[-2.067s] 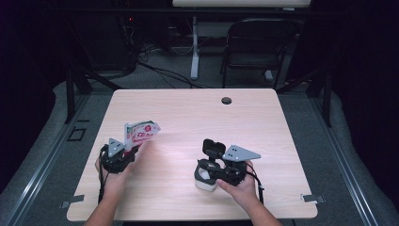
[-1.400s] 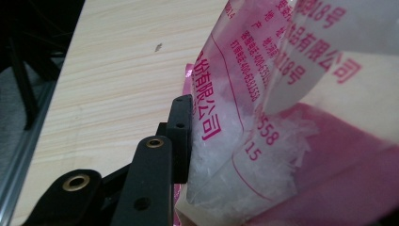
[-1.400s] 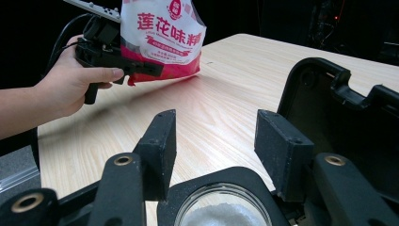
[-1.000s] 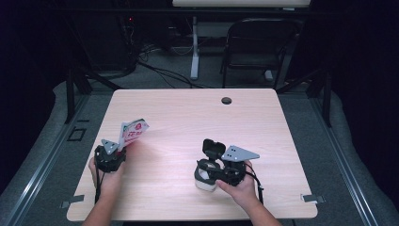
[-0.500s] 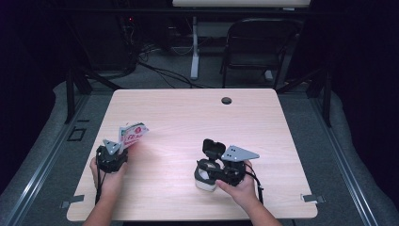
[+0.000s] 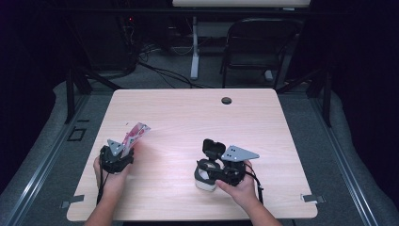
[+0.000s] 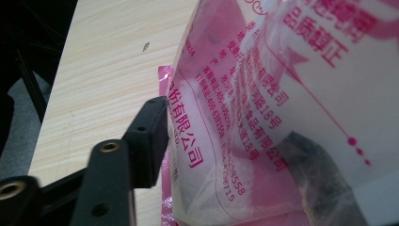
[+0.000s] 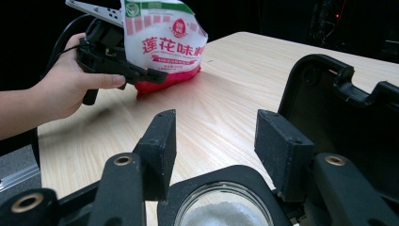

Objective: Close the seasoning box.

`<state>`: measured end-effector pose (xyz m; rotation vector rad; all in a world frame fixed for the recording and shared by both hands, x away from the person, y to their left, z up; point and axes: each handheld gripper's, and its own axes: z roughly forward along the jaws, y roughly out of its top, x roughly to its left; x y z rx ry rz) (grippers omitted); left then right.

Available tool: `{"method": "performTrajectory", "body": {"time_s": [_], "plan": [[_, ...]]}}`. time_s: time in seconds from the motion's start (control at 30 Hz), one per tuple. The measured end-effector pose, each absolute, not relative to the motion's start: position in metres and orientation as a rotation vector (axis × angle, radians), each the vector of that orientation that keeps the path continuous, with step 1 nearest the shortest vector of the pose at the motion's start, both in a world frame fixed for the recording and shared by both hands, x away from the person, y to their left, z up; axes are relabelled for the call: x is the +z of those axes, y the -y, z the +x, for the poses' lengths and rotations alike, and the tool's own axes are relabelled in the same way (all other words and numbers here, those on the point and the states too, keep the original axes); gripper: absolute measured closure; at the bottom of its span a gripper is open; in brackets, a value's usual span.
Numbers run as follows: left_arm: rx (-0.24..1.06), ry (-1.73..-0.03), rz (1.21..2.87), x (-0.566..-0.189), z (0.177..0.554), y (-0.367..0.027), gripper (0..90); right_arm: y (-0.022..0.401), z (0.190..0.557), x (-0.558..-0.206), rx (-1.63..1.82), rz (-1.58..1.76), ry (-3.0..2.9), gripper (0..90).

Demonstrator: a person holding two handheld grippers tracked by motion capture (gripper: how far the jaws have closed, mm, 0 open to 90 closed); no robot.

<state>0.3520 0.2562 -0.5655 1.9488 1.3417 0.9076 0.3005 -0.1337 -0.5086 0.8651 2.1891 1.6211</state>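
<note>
I am seeing the table (image 6: 188, 113) lying bare ahead of both grippers, with a round hole (image 6: 227, 100) far beyond them. The pink-and-white bag (image 6: 135, 133) is standing between the left gripper's (image 6: 123, 149) jaws, which have just been opening. The right gripper (image 6: 212, 165) is resting spread above a black-lidded jar (image 8: 221, 212) of white powder, lid (image 8: 348, 117) flipped up beside it.

Bag (image 6: 135, 134) stands on table (image 6: 188, 117) — left of the jar (image 6: 207, 176).
</note>
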Motion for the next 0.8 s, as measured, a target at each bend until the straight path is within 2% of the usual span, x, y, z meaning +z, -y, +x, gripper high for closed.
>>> {"method": "performTrajectory", "body": {"time_s": [0.27,0.5,0.63,0.8], "plan": [[0.895,-1.299,1.95,-0.564,0.351,-0.252,36.0,0.134,0.301,-0.509,1.625,0.867,-2.186,48.9],[0.892,-1.264,1.964,-0.562,0.35,-0.248,35.7,0.134,0.301,-0.509,1.627,0.87,-2.184,48.9],[1.006,-1.215,2.063,-0.567,0.348,-0.241,33.3,0.134,0.301,-0.509,1.628,0.867,-2.185,48.9],[0.96,-1.214,2.069,-0.566,0.348,-0.235,37.9,0.134,0.301,-0.509,1.627,0.866,-2.185,48.9]]}}
